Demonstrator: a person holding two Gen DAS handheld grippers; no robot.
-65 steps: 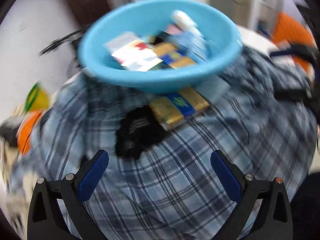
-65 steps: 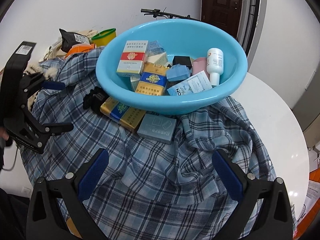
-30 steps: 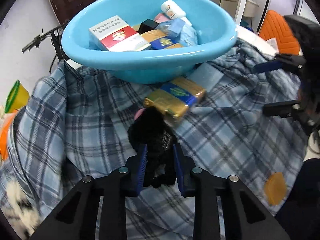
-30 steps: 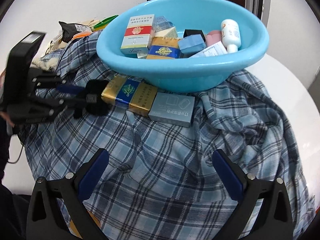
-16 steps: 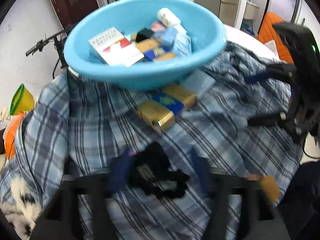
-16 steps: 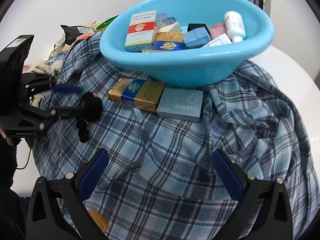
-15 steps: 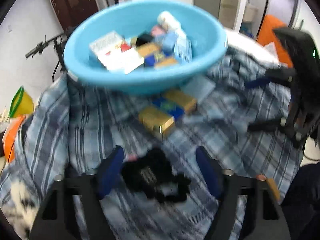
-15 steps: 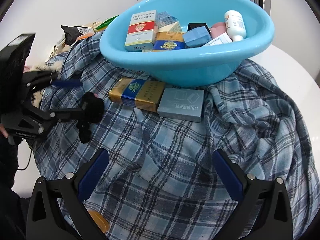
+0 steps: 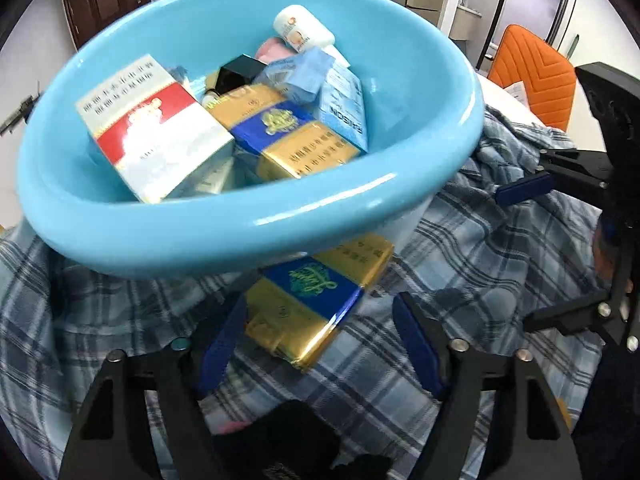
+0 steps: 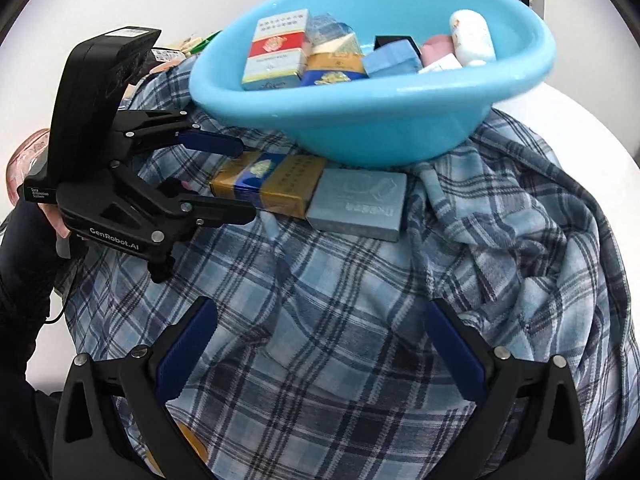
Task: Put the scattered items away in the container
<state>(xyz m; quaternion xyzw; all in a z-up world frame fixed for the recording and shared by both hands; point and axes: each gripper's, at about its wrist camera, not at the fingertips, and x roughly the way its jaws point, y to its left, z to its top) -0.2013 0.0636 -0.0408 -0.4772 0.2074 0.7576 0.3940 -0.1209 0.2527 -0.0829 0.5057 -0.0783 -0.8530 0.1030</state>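
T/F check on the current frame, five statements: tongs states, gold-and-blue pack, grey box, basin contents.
1. The left tongs straddle the gold-and-blue pack on the plaid cloth. True.
2. The grey box lies inside the blue basin. False: it lies on the cloth, beside the pack.
3. The right tongs are shut on a box. False: open, nothing between the fingers.
4. A white bottle lies in the basin. True.
5. The basin is empty. False: it holds several boxes.
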